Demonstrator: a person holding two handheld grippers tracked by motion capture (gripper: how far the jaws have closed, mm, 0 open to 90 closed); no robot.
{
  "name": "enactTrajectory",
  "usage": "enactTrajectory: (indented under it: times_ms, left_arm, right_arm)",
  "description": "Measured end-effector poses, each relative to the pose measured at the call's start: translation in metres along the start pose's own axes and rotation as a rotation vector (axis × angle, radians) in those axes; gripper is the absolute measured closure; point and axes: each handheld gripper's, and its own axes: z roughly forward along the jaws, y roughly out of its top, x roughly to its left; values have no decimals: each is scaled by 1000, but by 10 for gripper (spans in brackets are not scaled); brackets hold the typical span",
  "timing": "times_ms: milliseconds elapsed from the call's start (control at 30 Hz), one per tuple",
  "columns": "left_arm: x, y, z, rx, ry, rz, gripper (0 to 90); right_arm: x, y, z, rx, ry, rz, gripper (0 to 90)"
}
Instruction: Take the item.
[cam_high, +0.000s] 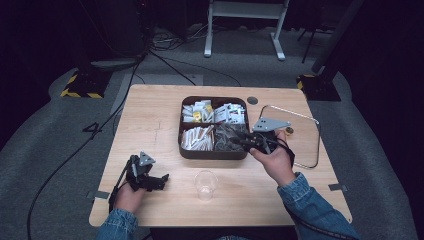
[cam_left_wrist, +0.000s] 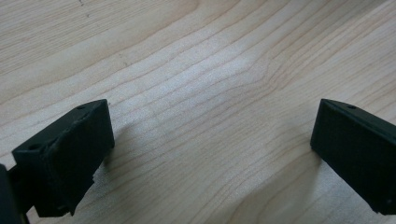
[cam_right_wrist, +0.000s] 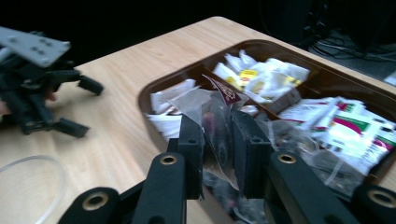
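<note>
I have a clear sachet (cam_right_wrist: 215, 122) clenched in the right gripper (cam_right_wrist: 217, 140), just above the tray's (cam_high: 186, 150) near-right compartment. The film looks slippery; I judge it could slide free on the way to the cup (cam_high: 205, 185). My left gripper (cam_left_wrist: 210, 154) rests released on the table (cam_left_wrist: 196, 60), near left.

cup (cam_high: 205, 184) before tray (cam_high: 213, 154), lid (cam_high: 310, 141) right
</note>
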Motion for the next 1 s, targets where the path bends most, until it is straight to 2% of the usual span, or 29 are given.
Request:
enactTrajectory:
  times_ms: [133,167,300,500,733,867,1000]
  left_arm:
    - [0,0,0,0,0,0,0]
    - [0,0,0,0,0,0,0]
    - [0,0,0,0,0,1,0]
    - [0,0,0,0,0,1,0]
    - [0,0,0,1,1,1,0]
    - [0,0,0,0,0,0,0]
    - [0,0,0,0,0,0,0]
  right_arm:
    - [10,1,-2,2,26,-21,760]
    - [17,2,-3,4,38,-40,760]
    - [29,2,-4,9,73,-59,760]
    - [44,-1,-2,30,116,-70,760]
    - [64,-7,3,53,189,-82,759]
    - [70,-14,11,80,220,-79,758]
    - [76,-17,13,80,250,-82,759]
